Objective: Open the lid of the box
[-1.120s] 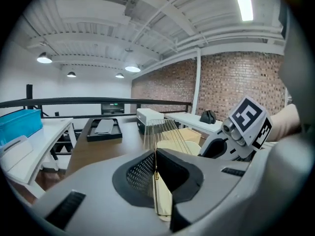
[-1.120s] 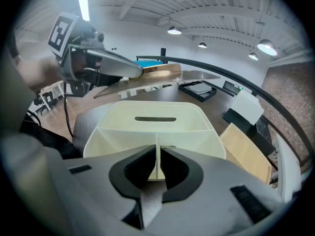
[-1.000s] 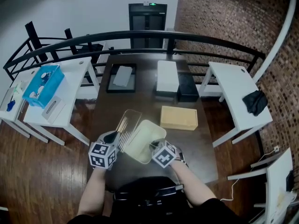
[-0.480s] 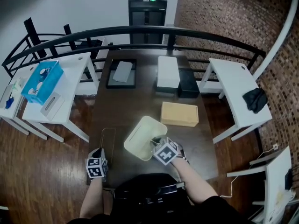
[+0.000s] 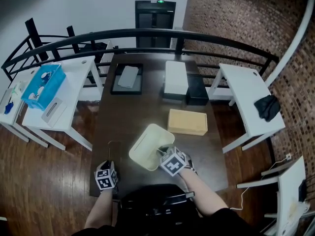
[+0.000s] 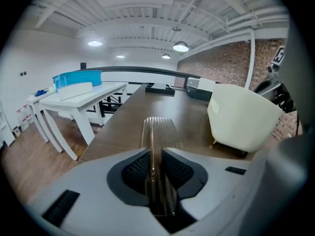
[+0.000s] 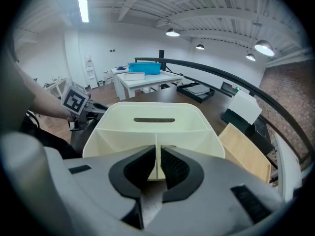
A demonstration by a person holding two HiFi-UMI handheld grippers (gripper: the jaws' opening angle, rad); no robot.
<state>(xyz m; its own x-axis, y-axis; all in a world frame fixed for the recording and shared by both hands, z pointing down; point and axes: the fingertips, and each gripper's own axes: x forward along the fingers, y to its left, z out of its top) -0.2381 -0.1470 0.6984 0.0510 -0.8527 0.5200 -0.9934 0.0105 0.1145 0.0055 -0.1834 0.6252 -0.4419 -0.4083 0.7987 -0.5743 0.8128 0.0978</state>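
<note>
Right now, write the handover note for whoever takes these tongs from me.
Left tongs: opening, with the clear lid between them; it lies flat on the table, left of the box.
Right tongs: clamped on the inner divider of the cream box.
Done: lid off.
Left to do: let go of the lid and draw the left tongs back.

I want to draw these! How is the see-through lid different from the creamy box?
The lid is clear and ribbed; the box is solid cream. The lid lies flat and thin on the dark table; the box is deep, with a divider inside. The left tool is opening its jaws around the lid; the right tool pinches the box's divider. Both sit on the same table.
</note>
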